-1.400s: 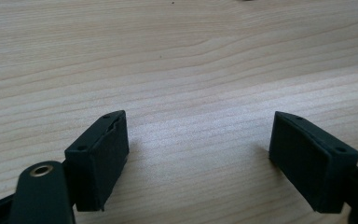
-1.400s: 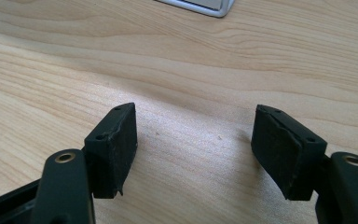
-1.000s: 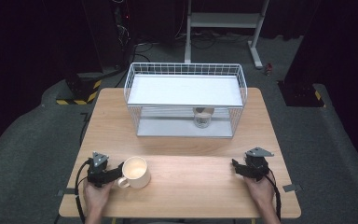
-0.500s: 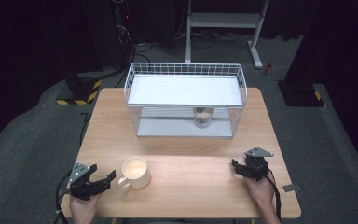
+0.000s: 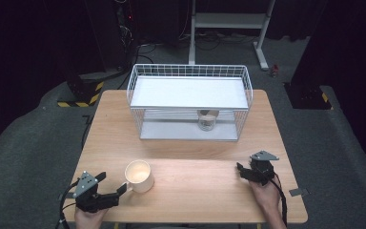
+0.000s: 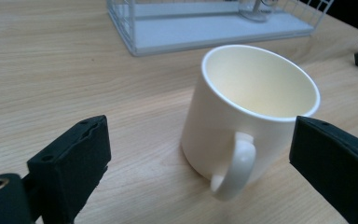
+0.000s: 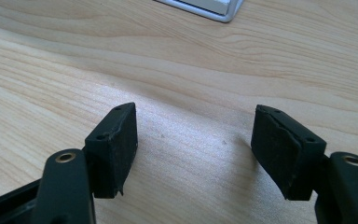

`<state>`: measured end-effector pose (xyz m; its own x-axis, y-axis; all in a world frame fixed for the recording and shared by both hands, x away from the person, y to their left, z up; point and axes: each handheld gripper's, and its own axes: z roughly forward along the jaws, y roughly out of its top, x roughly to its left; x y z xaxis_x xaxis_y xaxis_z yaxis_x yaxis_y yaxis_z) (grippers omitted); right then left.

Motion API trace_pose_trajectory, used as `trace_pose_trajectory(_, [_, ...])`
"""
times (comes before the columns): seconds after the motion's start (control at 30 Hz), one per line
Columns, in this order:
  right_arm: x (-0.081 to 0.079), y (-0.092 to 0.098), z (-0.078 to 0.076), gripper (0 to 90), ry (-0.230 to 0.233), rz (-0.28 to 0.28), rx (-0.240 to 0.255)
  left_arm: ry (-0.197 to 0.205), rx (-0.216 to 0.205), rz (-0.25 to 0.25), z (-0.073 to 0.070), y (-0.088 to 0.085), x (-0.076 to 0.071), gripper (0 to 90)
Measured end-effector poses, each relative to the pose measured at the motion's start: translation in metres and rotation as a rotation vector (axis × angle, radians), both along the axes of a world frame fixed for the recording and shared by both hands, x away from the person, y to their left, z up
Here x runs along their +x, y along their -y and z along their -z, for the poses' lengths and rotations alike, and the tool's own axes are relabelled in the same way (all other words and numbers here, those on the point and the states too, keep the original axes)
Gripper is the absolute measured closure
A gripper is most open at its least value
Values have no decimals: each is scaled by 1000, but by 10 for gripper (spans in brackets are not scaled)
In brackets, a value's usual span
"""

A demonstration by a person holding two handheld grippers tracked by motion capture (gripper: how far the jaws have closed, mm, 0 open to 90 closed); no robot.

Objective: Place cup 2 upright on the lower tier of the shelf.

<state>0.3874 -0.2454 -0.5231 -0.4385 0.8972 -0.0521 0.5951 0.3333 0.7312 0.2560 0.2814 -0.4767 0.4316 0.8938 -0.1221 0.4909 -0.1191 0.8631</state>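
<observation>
mug [image 6: 242,116] stands free between the left gripper's [image 5: 108,190] just-opened jaws, so a sideways drift could clip its handle [image 6: 233,170] and tip it.

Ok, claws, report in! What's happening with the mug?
Left claw open, jaws just widened, backed off the mug's handle. Right claw open, empty. Mug upright on table. Nothing in the way.

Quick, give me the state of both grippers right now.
Left gripper: open, jaws just opened, off the mug.
Right gripper: open, holding nothing, over the table.
</observation>
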Motion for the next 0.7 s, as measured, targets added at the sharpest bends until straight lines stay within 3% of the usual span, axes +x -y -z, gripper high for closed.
trace_pose_trajectory(0.33, [0, 0, 0, 316, 3, 1, -5, -23, 42, 72, 4, 25, 13, 8])
trace_pose_trajectory(0.6, [-1, -1, 0, 316, 4, 2, -7, -22, 96, 100, 5, 45, 26, 7])
trace_pose_trajectory(0.7, [-1, -1, 0, 316, 3, 2, -6, -27, 96, 105, 7, 48, 29, 6])
